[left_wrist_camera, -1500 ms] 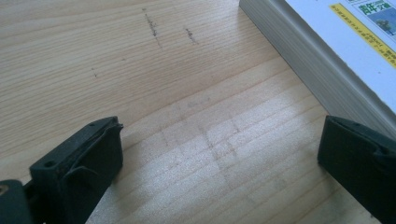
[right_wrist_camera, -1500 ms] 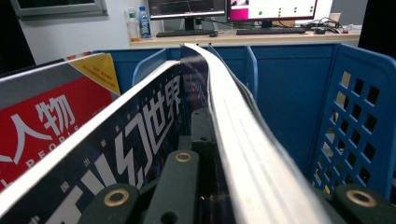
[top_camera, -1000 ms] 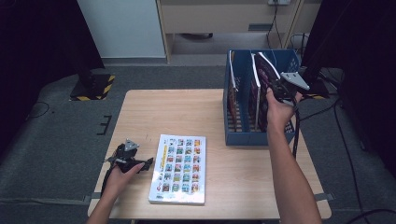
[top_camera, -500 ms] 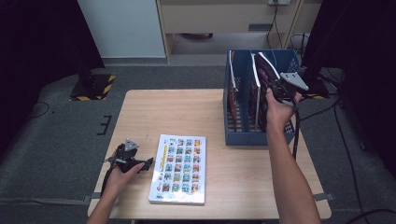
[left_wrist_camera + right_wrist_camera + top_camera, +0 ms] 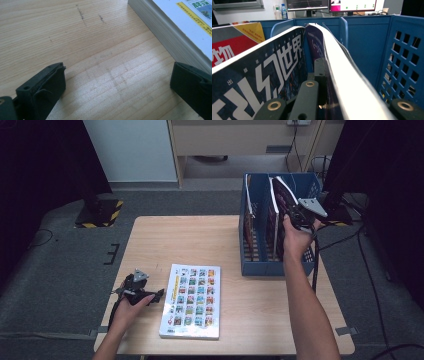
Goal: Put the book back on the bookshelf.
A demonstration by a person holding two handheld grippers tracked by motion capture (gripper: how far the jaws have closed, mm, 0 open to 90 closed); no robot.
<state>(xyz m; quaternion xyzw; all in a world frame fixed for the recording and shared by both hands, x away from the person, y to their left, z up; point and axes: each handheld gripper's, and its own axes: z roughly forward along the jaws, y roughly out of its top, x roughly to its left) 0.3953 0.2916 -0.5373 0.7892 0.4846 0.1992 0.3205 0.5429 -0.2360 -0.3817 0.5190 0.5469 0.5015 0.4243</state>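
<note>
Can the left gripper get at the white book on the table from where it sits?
Probably yes. The left gripper is open beside the white book, bare table between them, nothing in the way. Its right-hand jaw sits by the page edge.

Both forearms are bare, no sleeves showing. The left gripper (image 5: pixel 159 294) is black with a small grey plate on top. The right gripper (image 5: pixel 291 213) is black too, carries a grey three-cornered plate, brass-ringed screws and a trailing black cable.
</note>
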